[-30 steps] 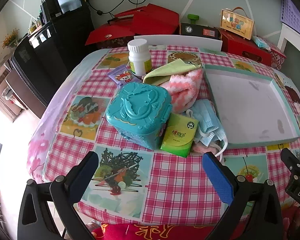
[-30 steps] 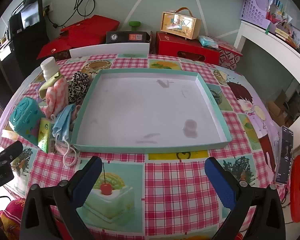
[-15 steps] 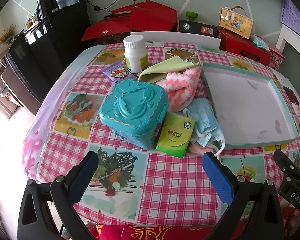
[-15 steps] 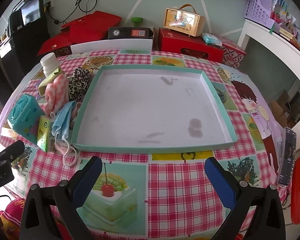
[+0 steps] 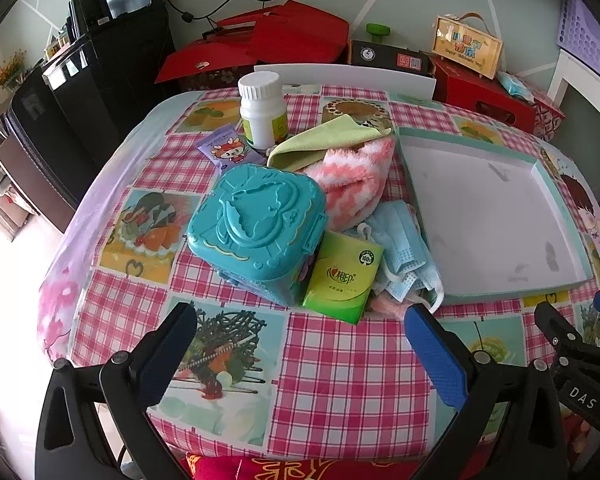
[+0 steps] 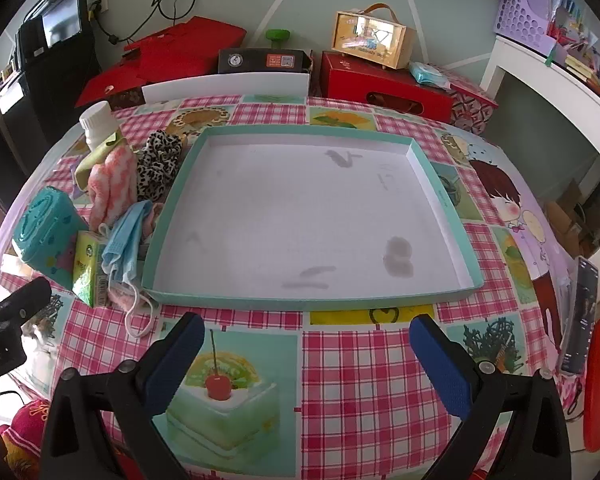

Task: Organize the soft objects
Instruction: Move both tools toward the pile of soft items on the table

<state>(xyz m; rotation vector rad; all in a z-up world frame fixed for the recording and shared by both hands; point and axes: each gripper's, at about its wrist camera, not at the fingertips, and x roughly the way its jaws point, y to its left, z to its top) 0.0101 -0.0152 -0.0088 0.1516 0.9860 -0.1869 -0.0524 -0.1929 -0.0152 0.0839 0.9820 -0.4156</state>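
Left wrist view: left gripper (image 5: 300, 322) jaws wide, empty, above checked tablecloth (image 5: 352, 380). Soft pile at 12 o'clock: blue masks (image 5: 404, 240), pink-white fluffy cloth (image 5: 356, 176), green cloth (image 5: 324, 140). Teal box (image 5: 256, 224), green tissue pack (image 5: 342, 276) alongside.

Right wrist view: right gripper (image 6: 306, 336) wide, empty. Tray (image 6: 308, 303) at 12 o'clock; leopard scrunchie (image 6: 158, 164), masks at 10 o'clock, touching tray's left edge.
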